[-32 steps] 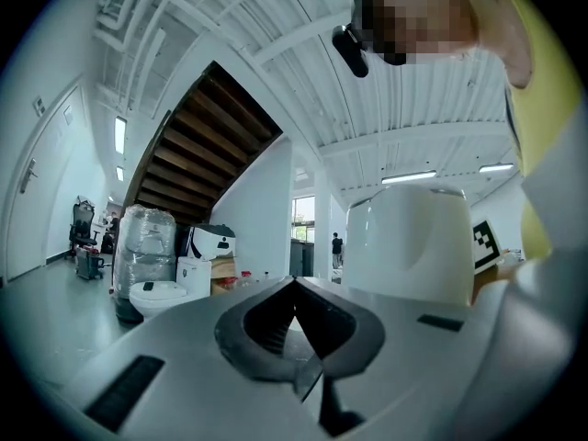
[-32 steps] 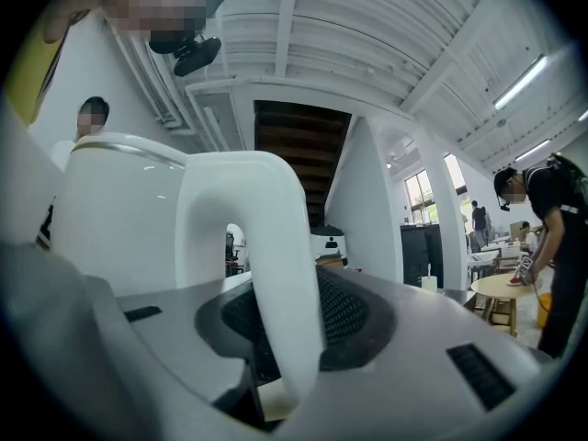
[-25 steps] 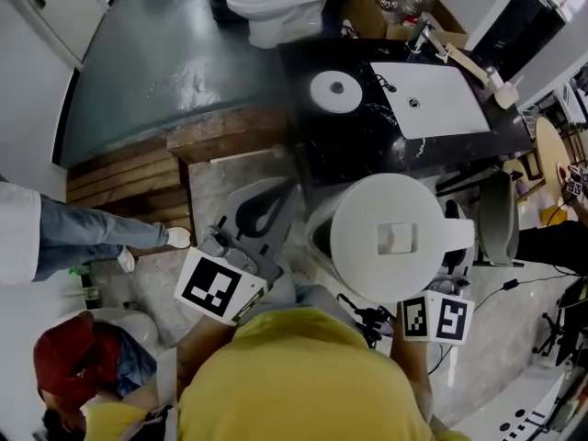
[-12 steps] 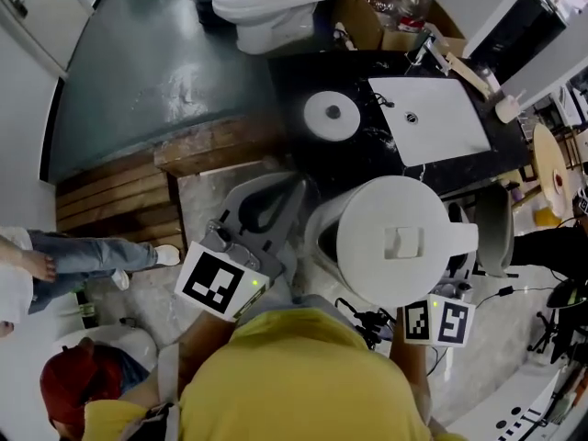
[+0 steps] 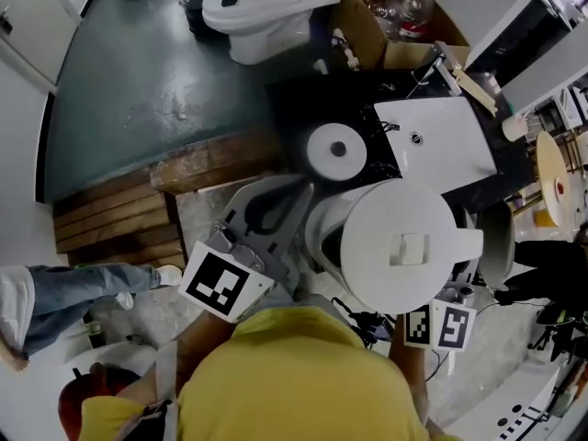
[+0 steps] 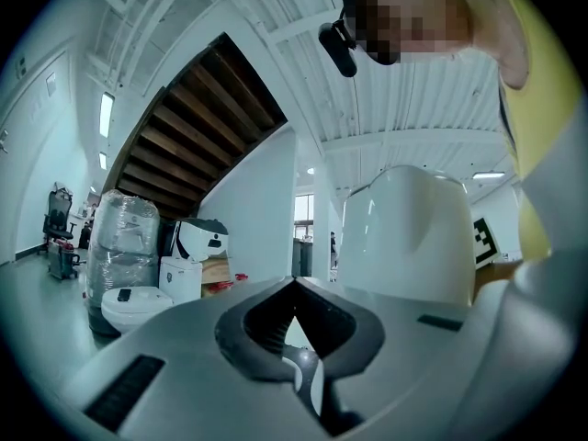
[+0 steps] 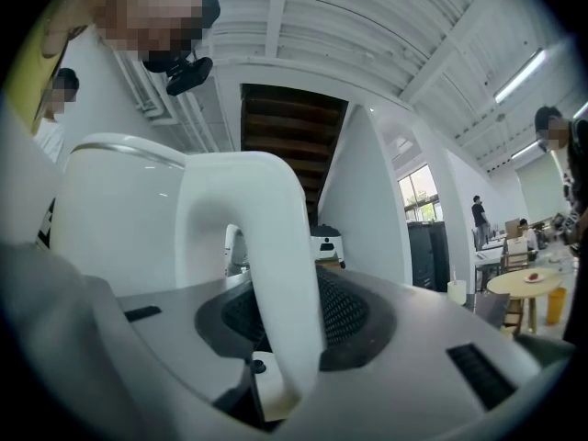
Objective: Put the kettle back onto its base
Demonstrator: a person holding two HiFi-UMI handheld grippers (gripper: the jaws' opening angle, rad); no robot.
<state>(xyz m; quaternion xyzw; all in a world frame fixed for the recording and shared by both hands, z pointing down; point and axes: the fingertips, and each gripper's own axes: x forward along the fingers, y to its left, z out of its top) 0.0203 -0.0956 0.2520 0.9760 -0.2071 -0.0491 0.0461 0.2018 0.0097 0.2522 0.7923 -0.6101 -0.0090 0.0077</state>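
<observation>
A white electric kettle (image 5: 400, 246) hangs in the air in front of the black counter (image 5: 299, 108). My right gripper (image 7: 289, 338) is shut on the kettle's handle (image 7: 276, 265), and its marker cube (image 5: 439, 326) shows below the kettle in the head view. The round white base (image 5: 337, 152) lies on the counter just beyond the kettle, to its upper left. My left gripper (image 5: 266, 211) is shut on nothing, level, beside the kettle's left side (image 6: 409, 237).
A white sink (image 5: 441, 136) is set in the counter right of the base. A toilet (image 5: 253, 3) and a cardboard box of bottles (image 5: 386, 16) stand behind. Wooden steps (image 5: 110, 219) and a person's legs (image 5: 64, 288) are at left.
Both grippers and the kettle have moved toward the counter, so the base now lies much closer to the kettle. The person at left has walked down and left.
</observation>
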